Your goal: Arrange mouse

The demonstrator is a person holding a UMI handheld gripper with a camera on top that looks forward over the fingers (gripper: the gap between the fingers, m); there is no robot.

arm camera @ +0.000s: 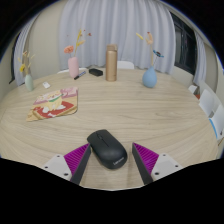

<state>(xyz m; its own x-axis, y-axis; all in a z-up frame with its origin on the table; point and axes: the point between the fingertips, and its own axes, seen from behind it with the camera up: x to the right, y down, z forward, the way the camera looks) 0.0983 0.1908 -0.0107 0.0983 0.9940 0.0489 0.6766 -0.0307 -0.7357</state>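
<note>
A black computer mouse [106,149] lies on the light wooden table [140,115], between my two fingers. My gripper [111,158] is open, with the magenta pads on either side of the mouse. The left pad [76,157] is close to the mouse's left side. A gap shows between the right pad [147,156] and the mouse. The mouse rests on the table on its own, angled a little with its front toward the far left.
A colourful book or mat [55,105] lies at the left. Along the table's far side stand a pink vase [73,66], a tan cylinder [112,62], a blue vase [149,76] and a small dark object [96,71]. Curtains hang behind.
</note>
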